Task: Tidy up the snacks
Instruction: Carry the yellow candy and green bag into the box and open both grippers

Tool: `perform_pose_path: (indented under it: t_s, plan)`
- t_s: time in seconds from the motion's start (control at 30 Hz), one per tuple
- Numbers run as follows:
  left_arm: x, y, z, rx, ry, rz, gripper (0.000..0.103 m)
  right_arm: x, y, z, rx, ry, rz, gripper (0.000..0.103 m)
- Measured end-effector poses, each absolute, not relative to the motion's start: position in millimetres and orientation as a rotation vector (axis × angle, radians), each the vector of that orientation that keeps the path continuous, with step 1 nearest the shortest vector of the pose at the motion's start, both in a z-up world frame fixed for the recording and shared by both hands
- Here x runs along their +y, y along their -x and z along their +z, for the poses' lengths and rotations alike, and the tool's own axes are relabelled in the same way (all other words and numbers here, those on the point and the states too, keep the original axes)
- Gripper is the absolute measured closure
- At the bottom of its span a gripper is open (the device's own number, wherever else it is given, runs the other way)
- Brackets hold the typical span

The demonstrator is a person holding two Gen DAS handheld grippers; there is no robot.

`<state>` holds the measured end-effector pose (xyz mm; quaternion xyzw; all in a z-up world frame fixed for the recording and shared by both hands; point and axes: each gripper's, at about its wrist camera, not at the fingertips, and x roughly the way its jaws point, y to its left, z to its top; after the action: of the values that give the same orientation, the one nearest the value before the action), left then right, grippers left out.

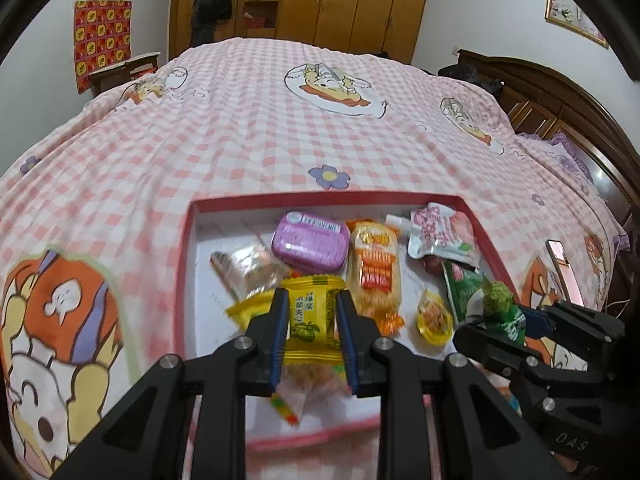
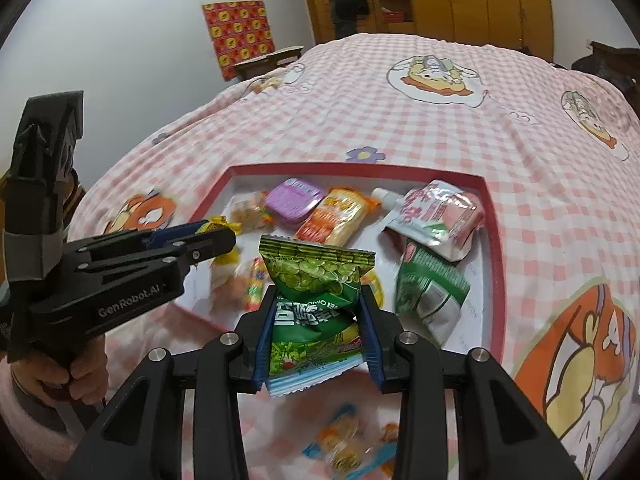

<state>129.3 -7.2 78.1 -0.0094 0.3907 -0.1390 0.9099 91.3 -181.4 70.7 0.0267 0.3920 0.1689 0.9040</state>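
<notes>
Red walls are going around the box [image 2: 495, 240], which is sitting on the pink checked bed [image 1: 248, 128], and many snacks are already lying inside it. A purple tin [image 1: 309, 240], an orange cracker pack [image 1: 374, 268], a pink pouch [image 1: 444, 236], a green and white bag [image 2: 430, 292], a clear candy bag [image 1: 250, 268] and a small jelly cup [image 1: 434, 316] are resting in there, so a good part of the tidying looks done. The left tongs [image 1: 312, 336] are squeezing shut on a yellow snack pack [image 1: 310, 320] and holding it over the near side of the box. The right tongs [image 2: 316, 320] are pinching shut on a green pea bag [image 2: 316, 276], also up in the air just above the box. Both packs are still waiting to be put down. A few wrapped candies [image 2: 348, 444] are lying on the bed outside the box, close to the person, so it looks like those are left to pick up too.
</notes>
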Motion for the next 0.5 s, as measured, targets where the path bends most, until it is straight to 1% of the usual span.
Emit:
perform_pose_path:
  t_s: [0.2, 0.5]
  plan:
    - [-15.8, -143.1, 72.8, 0.777, -0.028, -0.267, 0.079, -184.3, -108.3, 70.4, 0.805, -0.051, 0.340, 0.065]
    - [-12.8, -159.9, 56.3, 0.805, -0.014, -0.229, 0.079, -179.3, -129.9, 64.5, 0.785, -0.016, 0.317, 0.065]
